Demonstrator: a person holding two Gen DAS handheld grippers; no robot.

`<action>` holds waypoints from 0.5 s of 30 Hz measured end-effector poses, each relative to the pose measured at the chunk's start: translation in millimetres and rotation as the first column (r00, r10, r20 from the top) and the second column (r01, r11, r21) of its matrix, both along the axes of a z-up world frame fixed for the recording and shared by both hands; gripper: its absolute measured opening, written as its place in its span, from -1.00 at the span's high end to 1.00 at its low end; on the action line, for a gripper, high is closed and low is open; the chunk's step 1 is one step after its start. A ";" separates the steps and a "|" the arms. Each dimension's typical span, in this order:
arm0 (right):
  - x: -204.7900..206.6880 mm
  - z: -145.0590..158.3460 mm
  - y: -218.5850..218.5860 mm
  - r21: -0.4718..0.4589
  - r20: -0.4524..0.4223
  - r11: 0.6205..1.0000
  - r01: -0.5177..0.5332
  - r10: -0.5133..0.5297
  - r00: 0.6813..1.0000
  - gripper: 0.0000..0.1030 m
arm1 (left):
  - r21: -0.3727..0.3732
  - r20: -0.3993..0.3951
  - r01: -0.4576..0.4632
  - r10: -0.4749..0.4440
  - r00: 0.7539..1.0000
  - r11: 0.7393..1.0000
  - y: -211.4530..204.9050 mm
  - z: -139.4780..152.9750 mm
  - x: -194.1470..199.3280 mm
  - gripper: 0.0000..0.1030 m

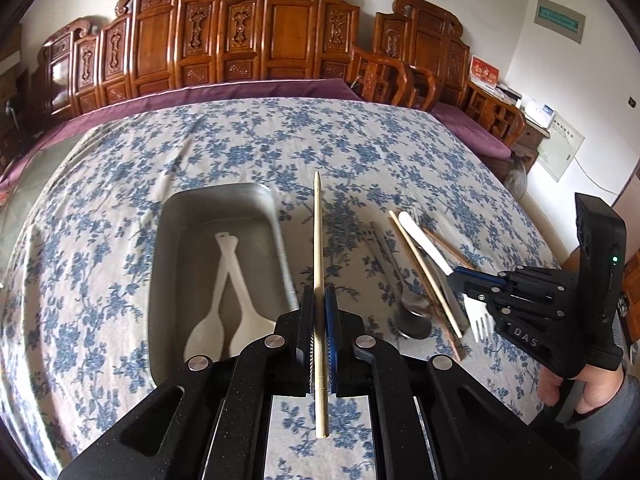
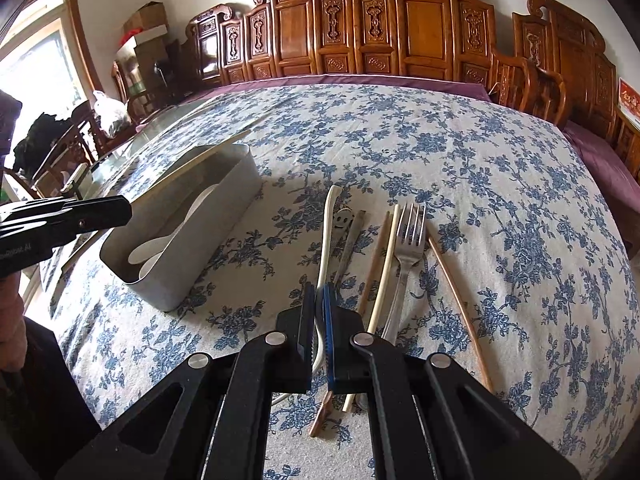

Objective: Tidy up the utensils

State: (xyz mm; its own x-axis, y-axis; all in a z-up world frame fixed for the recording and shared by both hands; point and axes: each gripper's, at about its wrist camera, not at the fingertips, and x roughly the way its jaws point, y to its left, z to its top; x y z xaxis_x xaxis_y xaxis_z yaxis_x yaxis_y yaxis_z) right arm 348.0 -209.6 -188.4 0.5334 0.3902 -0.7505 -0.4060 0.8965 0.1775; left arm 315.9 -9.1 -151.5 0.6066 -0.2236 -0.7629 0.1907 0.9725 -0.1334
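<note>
Both grippers are clamping: left gripper (image 1: 320,312) pinching a pale bamboo chopstick (image 1: 318,240) beside the grey rectangular bin (image 1: 176,216); right gripper (image 2: 319,312) gripping a white plastic fork's handle (image 2: 326,236).

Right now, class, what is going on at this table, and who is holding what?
A person works two handheld grippers, sorting utensils into a grey bin on the flowered tablecloth. The left gripper is shut on a light chopstick, held beside the bin. The right gripper is shut on a white-handled utensil in the pile. Two white spoons already lie in the bin. A metal fork and more chopsticks remain on the cloth.
</note>
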 end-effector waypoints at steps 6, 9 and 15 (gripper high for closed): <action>-3.3 4.2 7.3 0.004 0.011 1.000 -0.017 0.017 1.000 0.90 | 0.016 -0.012 -0.048 0.049 0.999 0.999 23.0 -6.7 4.1 0.92; -4.5 5.8 11.7 0.007 0.014 1.000 -0.026 0.026 1.000 0.90 | 0.022 -0.027 -0.075 0.076 0.997 0.997 34.3 -13.3 9.3 0.92; -4.7 11.7 23.0 0.010 0.027 0.999 -0.038 0.037 0.999 0.90 | 0.035 -0.062 -0.114 0.116 0.991 0.993 47.0 -28.6 21.1 0.92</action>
State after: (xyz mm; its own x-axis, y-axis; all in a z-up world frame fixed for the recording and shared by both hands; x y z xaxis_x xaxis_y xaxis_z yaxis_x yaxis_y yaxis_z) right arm 343.3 -186.6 -176.7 0.5382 0.4178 -0.7319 -0.4441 0.8787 0.1750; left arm 337.0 37.9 -180.2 0.5770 -0.1304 -0.8063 0.0698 0.9914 -0.1104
